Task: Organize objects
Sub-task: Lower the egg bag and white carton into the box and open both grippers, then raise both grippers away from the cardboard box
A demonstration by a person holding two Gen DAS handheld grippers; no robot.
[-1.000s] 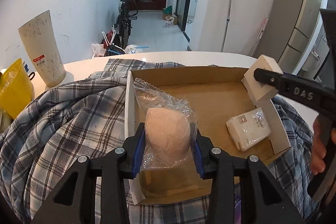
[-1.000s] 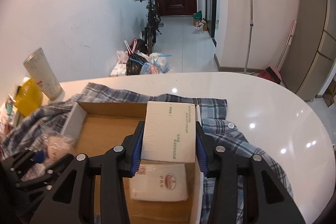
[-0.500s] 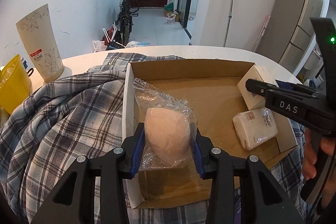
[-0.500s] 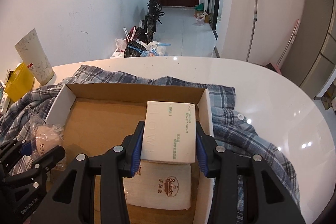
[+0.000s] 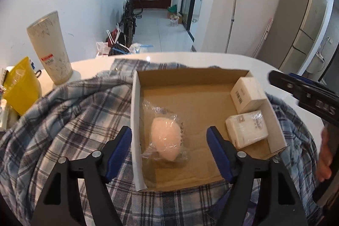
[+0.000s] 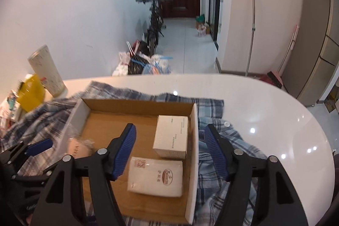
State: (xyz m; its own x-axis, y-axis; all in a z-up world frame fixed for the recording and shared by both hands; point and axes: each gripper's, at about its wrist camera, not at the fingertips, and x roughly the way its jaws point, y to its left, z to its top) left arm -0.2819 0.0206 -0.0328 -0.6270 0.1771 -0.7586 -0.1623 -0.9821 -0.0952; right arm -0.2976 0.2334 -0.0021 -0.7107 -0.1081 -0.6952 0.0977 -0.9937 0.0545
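A shallow cardboard box (image 5: pixel 135 99) (image 6: pixel 193 141) lies on a plaid shirt (image 5: pixel 74 120) on a white table. In it lie a bagged pink sponge (image 5: pixel 165 141) (image 6: pixel 78 146) at the left, a white cream carton (image 5: pixel 247 93) (image 6: pixel 171 136) at the far right and a wrapped tissue pack (image 5: pixel 246 129) (image 6: pixel 156 174) in front of the carton. My left gripper (image 5: pixel 169 139) is open around and above the sponge, not touching it. My right gripper (image 6: pixel 169 140) is open above the carton and tissue pack.
A tall speckled cup (image 5: pixel 49 47) (image 6: pixel 46 70) and a yellow container (image 5: pixel 20 86) (image 6: pixel 31 92) stand at the table's left. Bare white tabletop (image 6: pixel 264 120) lies to the right. Beyond the table are a bicycle (image 5: pixel 129 14), bags on the floor and a grey cabinet (image 5: pixel 296 24).
Both grippers opened and drew back. The left let go of the bagged sponge in the box's left side. The right let go of the white carton behind the tissue pack.
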